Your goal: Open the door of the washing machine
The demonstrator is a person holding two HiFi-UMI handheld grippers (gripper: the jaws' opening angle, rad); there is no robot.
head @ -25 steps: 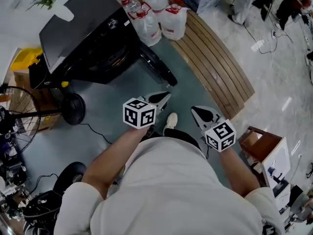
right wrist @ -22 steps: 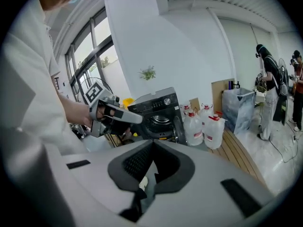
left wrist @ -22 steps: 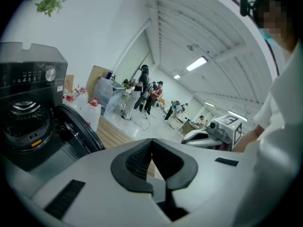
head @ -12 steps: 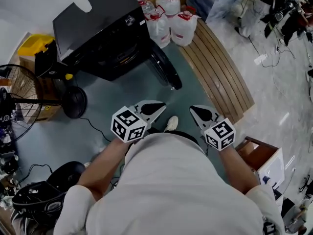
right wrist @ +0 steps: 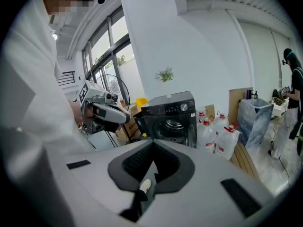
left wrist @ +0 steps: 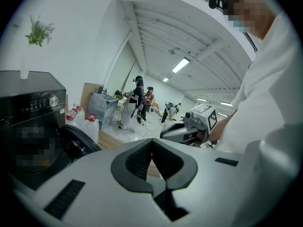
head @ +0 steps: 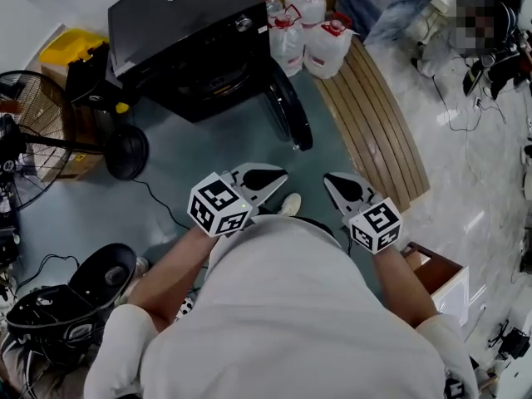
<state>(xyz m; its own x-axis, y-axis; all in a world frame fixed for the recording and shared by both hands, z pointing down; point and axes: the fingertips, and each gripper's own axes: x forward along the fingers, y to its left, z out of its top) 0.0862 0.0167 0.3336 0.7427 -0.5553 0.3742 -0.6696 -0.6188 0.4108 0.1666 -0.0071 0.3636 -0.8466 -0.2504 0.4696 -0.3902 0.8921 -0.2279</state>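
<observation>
The black washing machine (head: 179, 23) stands at the top of the head view, and its round door (head: 288, 112) is swung open toward me. In the right gripper view the washing machine (right wrist: 165, 117) shows its open drum; in the left gripper view its door (left wrist: 78, 143) hangs open at the left. My left gripper (head: 278, 177) and right gripper (head: 331, 184) are held close to my body, well short of the machine. Both are shut with nothing between the jaws.
Several water jugs (head: 312, 36) stand right of the machine, next to a curved wooden platform (head: 374, 123). A standing fan (head: 37, 131) and a yellow container (head: 66, 48) are on the left. A small box (head: 436, 277) sits at my right. People stand in the far background (left wrist: 139, 103).
The view has shifted so the machine and its open door sit further right and up. Both grippers stay near my body, the left one drawn slightly back.
</observation>
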